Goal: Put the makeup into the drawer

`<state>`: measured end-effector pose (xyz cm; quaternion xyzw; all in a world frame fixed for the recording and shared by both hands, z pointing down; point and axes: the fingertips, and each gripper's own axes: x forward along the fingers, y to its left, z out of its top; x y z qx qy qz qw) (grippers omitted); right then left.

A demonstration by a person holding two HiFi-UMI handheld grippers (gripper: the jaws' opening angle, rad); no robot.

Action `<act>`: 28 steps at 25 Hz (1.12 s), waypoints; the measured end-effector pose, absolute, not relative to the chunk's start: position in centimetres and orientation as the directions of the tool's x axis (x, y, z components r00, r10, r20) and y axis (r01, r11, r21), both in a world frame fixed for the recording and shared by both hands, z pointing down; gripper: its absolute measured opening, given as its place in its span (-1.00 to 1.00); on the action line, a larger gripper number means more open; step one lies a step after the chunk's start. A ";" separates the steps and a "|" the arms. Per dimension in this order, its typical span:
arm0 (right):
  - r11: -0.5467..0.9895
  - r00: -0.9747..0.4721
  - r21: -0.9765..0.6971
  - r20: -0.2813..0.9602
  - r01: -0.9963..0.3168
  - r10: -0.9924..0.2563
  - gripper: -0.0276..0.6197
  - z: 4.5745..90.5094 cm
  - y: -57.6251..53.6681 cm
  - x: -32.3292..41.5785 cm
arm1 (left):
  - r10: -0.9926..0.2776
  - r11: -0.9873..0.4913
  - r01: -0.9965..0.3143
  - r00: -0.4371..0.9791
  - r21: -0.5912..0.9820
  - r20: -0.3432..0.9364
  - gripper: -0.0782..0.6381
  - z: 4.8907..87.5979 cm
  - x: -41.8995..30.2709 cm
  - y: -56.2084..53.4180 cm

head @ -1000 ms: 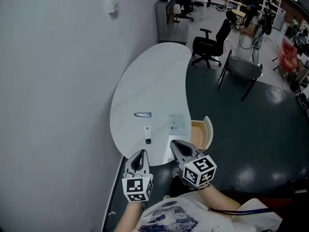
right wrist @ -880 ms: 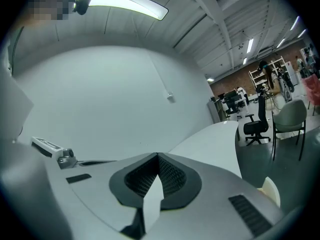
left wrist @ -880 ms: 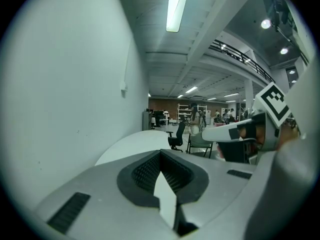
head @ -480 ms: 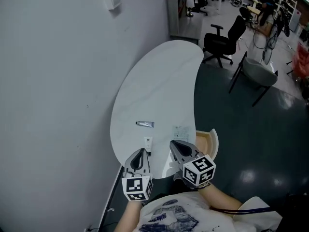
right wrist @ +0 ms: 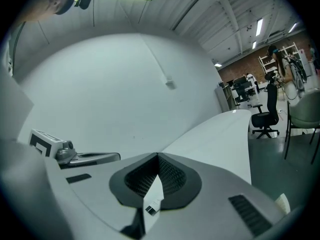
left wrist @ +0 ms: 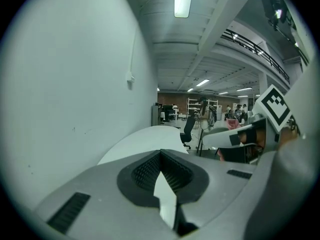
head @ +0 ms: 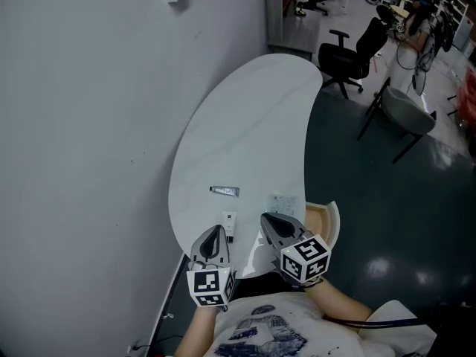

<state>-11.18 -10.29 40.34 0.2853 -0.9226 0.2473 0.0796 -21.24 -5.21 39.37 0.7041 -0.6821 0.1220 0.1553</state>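
A grey wall (head: 89, 125) fills the left; a white curved table (head: 245, 117) stands against it and runs from near to far; dark floor (head: 387, 199) lies to the right, with a black chair (head: 357, 50) and a grey chair (head: 405, 114) at the far right, well apart from the table's near end; a wooden drawer (head: 332, 218) stands open at the table's near right edge, and nothing shows inside what can be seen of it; the left gripper (head: 216, 231) and right gripper (head: 266, 219) hang side by side over the near edge, both pointing far; each has its jaws closed tip to tip, with nothing between them; the makeup lies on the near part of the table, outside the drawer: a clear packet (head: 280, 201) just left of the drawer, a grey tube (head: 224, 191) further left, and a white tube (head: 228, 224) with a dark cap, nearest the left gripper.
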 end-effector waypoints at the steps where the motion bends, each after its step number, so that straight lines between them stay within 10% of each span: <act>1: 0.713 -0.823 -0.411 0.294 -0.568 -0.486 -0.85 40.5 -10.5 -11.4 | -0.921 -0.021 -0.998 0.041 0.055 0.387 -0.65 39.5 -21.5 -5.5; 28: 0.692 -0.780 -0.367 0.374 -0.622 -0.502 -0.85 42.6 -15.7 -19.1 | -0.899 -0.055 -0.992 0.097 0.110 0.428 -0.65 42.4 -29.2 -12.4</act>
